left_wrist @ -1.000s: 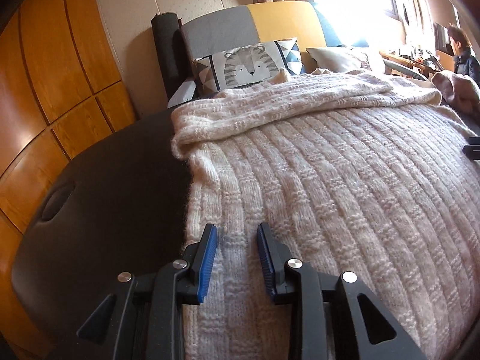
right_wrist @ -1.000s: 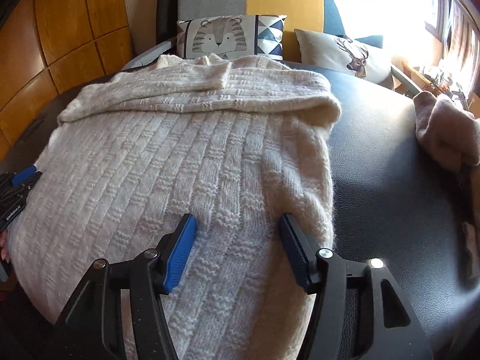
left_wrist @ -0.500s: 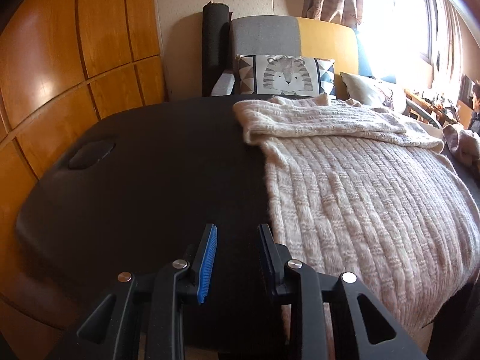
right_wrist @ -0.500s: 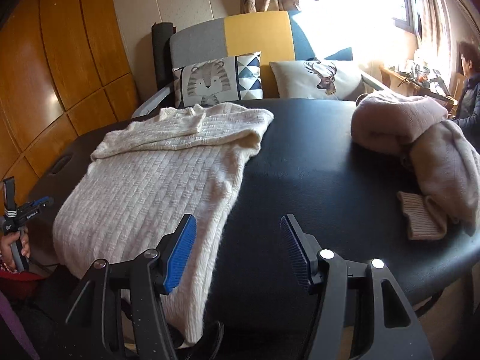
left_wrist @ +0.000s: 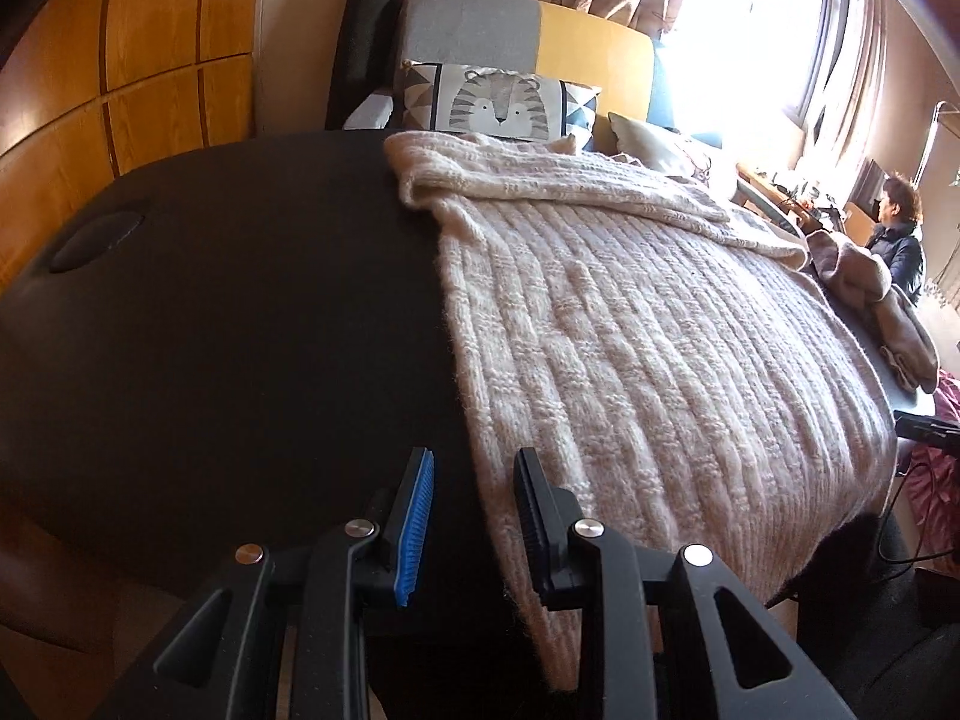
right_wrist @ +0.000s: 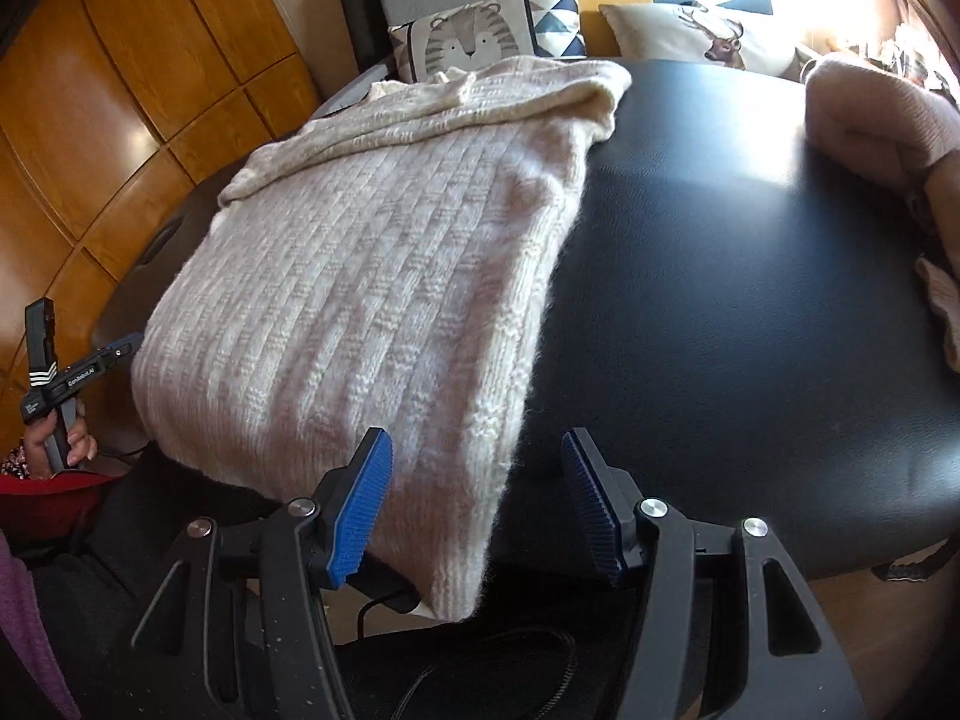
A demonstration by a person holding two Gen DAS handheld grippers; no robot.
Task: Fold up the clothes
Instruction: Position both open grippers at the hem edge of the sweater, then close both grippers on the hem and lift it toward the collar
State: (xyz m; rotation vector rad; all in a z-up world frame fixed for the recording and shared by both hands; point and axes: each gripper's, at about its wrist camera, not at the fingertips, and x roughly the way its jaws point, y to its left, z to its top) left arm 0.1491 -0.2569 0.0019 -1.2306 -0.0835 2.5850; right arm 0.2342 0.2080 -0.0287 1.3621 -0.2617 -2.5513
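Note:
A cream ribbed knit sweater (left_wrist: 630,330) lies flat on the black padded table (left_wrist: 240,330), its sleeves folded across the top and its hem drooping over the near edge. My left gripper (left_wrist: 474,516) is open at the hem's left corner; the right finger overlaps the knit edge and the pads press nothing. In the right wrist view the sweater (right_wrist: 372,276) spreads over the table (right_wrist: 720,300). My right gripper (right_wrist: 477,510) stands open, with the hanging right hem corner showing between its fingers, untouched. A hand (right_wrist: 57,438) holds the left gripper beside the hem.
A heap of pinkish-beige garments (right_wrist: 870,120) sits on the table's right side. A sofa with a tiger cushion (left_wrist: 498,102) stands behind the table, and wooden wall panels (left_wrist: 150,60) are at left. A person (left_wrist: 894,228) sits far right by the window.
Both grippers came off the middle of the sweater and drew back to the near edge. The left swung out over bare table, then in to the left hem corner. The right settled at the right corner.

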